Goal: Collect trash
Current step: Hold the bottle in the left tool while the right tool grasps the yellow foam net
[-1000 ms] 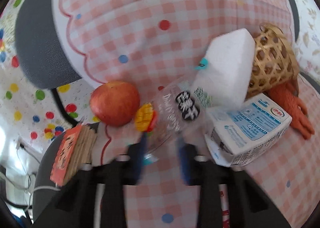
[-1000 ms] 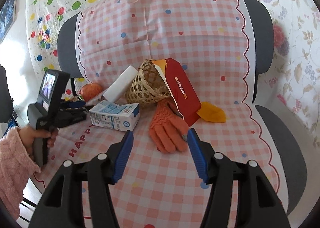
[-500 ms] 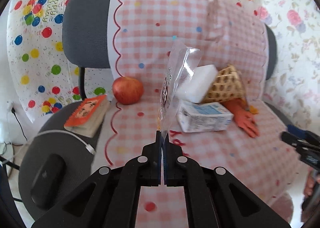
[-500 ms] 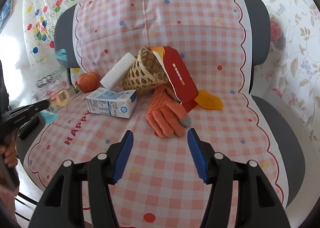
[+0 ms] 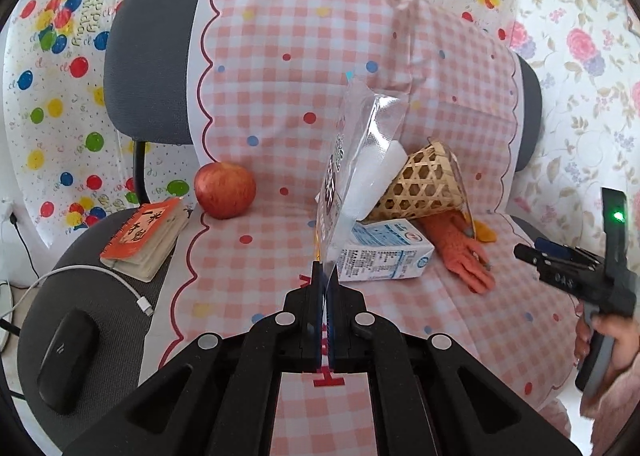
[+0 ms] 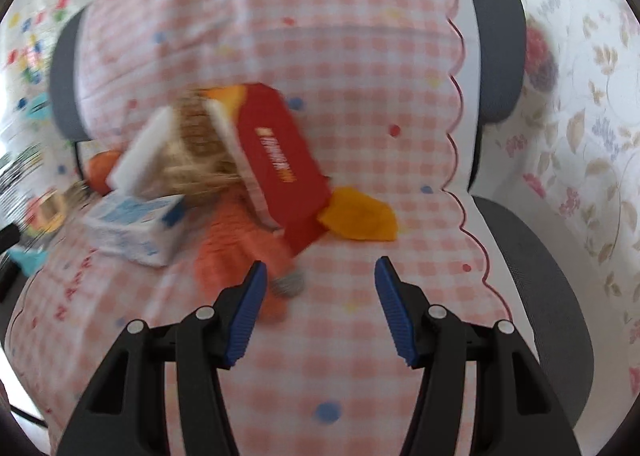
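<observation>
My left gripper (image 5: 326, 280) is shut on a clear plastic snack wrapper (image 5: 352, 171) and holds it upright above the checked seat cover. Behind it lie a white milk carton (image 5: 384, 252), a white foam block (image 5: 376, 171) and a tipped wicker basket (image 5: 428, 183). My right gripper (image 6: 318, 276) is open and empty above the seat, near an orange glove (image 6: 236, 252), a red paper packet (image 6: 280, 159) and a yellow scrap (image 6: 360, 219). The right gripper also shows at the right in the left wrist view (image 5: 560, 260). The right wrist view is blurred.
An apple (image 5: 225, 189) sits at the seat's back left. An orange notebook (image 5: 144, 232), a white cable (image 5: 76, 276) and a black mouse (image 5: 66, 356) lie on a grey chair to the left. The chair back (image 6: 496, 55) rises behind the items.
My left gripper shut on the wrapper, lifted it off the seat and drew back. My right gripper moved forward and right toward the glove and red packet, still open.
</observation>
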`<state>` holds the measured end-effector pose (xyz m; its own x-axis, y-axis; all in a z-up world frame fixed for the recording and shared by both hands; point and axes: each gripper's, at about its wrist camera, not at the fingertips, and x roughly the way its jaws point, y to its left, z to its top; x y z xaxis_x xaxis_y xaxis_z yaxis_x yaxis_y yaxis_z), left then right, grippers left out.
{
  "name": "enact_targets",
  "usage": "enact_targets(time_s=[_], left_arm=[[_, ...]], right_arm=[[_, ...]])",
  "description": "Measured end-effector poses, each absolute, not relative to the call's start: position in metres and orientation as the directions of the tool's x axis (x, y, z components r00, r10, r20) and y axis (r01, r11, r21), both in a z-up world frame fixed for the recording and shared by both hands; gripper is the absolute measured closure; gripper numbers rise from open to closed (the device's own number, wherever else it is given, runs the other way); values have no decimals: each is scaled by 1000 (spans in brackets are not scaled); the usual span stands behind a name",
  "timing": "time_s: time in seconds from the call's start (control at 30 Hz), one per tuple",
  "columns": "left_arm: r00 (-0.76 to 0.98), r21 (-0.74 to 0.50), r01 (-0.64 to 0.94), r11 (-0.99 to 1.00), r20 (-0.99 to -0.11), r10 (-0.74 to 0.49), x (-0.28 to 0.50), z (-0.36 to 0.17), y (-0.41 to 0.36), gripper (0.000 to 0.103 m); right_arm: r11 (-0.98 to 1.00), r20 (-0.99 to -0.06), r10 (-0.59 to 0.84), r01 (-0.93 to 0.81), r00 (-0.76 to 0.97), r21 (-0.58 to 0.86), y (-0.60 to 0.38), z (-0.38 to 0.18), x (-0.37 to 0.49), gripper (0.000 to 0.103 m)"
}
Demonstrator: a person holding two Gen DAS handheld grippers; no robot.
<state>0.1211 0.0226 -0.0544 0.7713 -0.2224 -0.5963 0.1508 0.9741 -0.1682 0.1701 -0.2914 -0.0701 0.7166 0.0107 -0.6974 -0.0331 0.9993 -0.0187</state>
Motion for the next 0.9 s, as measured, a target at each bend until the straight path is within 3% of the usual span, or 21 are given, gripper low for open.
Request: enact_targets(time_s=[0.2,0.4,0.5,0.53,0.7,0.73,0.9], left_arm=[[772,-153,131,979,-604,-198,140,-58,19,101],[764,-142,125,982,-618,-187,149,-63,17,101],[760,-137,123,983,-624,-182,151,-66,16,101],[758,-134,123,983,-627,-181,151,-67,16,101],[753,-141,118,983,-633,-181,150,-69,19,101],[753,-143,117,983,-633,-182,149,-69,20,101],[753,-148,116,982,-631,-184,140,-65,20,101]], right_arm=[[1000,-761,-2,12,649,7,-317,-93,232,48],[996,-825,7,68,564,55,-340,-118,276,63],[999,-824,-7,41,567,19,-334,-119,278,65],[1000,-823,-5,24,568,11,-330,-119,277,73],[1000,-820,0,7,573,5,-321,-118,271,88],[1000,-816,-1,8,578,4,-320,-116,270,96],[999,-755,-10,39,656,21,-318,-93,234,96]])
